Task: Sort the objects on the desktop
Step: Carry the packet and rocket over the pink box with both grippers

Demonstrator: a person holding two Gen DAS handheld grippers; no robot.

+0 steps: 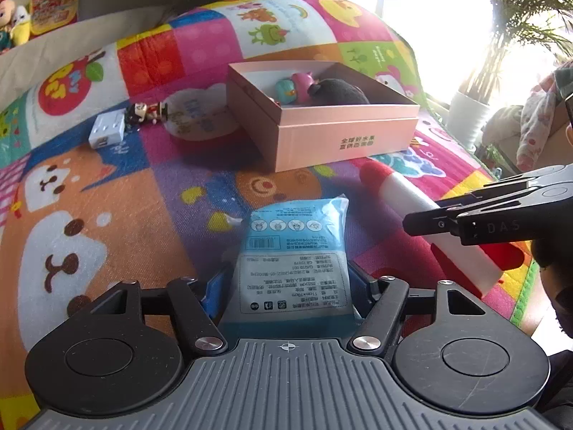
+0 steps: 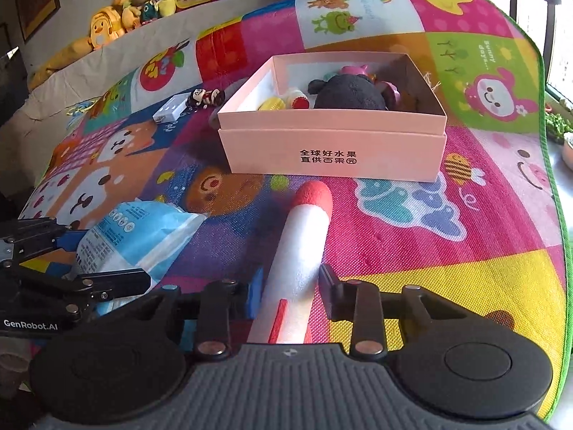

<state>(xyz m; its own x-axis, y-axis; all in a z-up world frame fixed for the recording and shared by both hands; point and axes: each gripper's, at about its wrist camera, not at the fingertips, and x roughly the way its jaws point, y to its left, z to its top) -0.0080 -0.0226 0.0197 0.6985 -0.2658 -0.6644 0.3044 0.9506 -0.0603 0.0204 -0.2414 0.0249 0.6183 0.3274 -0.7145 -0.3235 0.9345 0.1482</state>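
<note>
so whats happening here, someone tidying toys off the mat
Yes. A person is sorting items on a colourful play mat with two handheld claws. The left claw is closed on a blue wipes packet, and the right claw grips a white foam rocket with a red tip. Both sit just in front of a pink box already holding a black plush and small toys. A white adapter and a figurine remain on the mat.

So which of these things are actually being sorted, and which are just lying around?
Part of the sorting:
- pale pink cardboard box, already holding toys
- blue-and-white plastic packet, in the left gripper
- white foam rocket with red tip, in the right gripper
- white plug adapter
- small figurine

Just lying about:
- stuffed toys
- potted plant
</note>
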